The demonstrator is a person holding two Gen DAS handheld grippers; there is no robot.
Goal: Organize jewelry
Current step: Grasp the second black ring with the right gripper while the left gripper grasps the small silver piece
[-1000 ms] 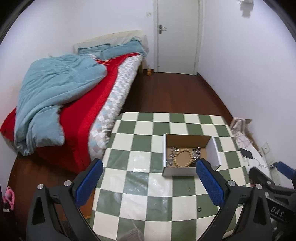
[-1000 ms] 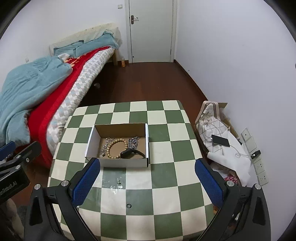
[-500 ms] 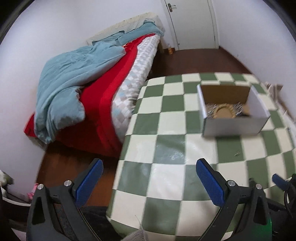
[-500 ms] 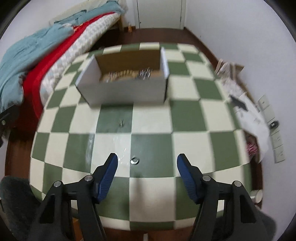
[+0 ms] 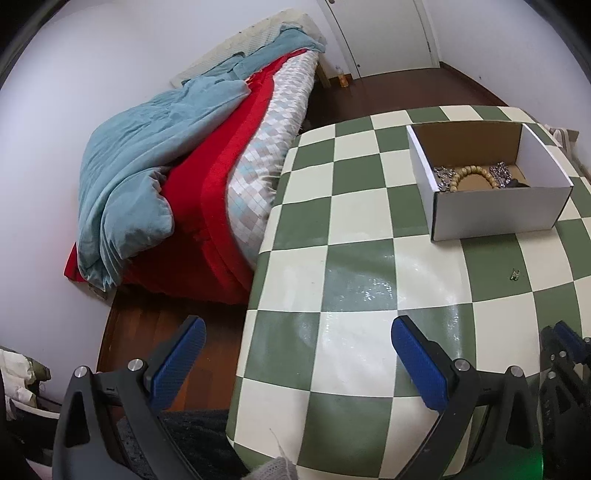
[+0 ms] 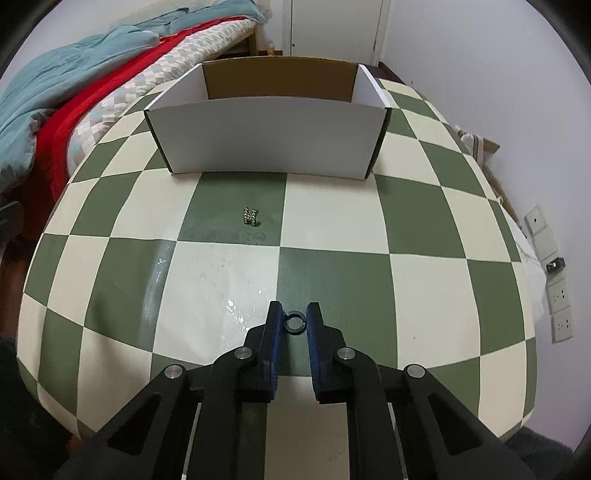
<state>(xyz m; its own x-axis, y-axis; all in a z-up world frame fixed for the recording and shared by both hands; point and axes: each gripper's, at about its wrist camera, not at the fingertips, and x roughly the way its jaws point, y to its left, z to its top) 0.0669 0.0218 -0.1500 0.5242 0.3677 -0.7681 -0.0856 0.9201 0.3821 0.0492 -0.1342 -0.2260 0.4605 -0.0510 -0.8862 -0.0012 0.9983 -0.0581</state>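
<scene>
Two hand-held grippers above a table (image 6: pixel 424 288) checked in green and cream, seen from a camera on each.

Right gripper (image 6: pixel 294 310): tilted steeply down, close over the near part of the table. Jaws narrow, just closing. Between the blue pads (image 6: pixel 275 332), a small dark ring (image 6: pixel 294 322) lying on a green square, apparently touched on both sides.

Left gripper (image 5: pixel 298 328): jaws spread wide, nothing between them. Hovering over the table's left edge, one finger above the tabletop, the other above brown wooden floor (image 5: pixel 147 332).

Further back on the table, well apart from both grippers, a white cardboard box (image 6: pixel 266 136), open at the top, brown inside. Seen inside from the left camera: a wooden bead bracelet (image 5: pixel 474 173), silvery chains (image 5: pixel 443 177) touching it on either side, and something dark in the right corner, too hidden to identify.

Between the ring and the box, alone on a green square, a tiny sparkling piece (image 6: pixel 251 216), too small to name.

Beside the table on the left, a bed (image 5: pixel 258 166) with a red cover and a crumpled pale blue blanket (image 5: pixel 140 166). Beyond it, a white door (image 5: pixel 380 33). On the right wall, low down, a column of white sockets (image 6: pixel 554 277).
</scene>
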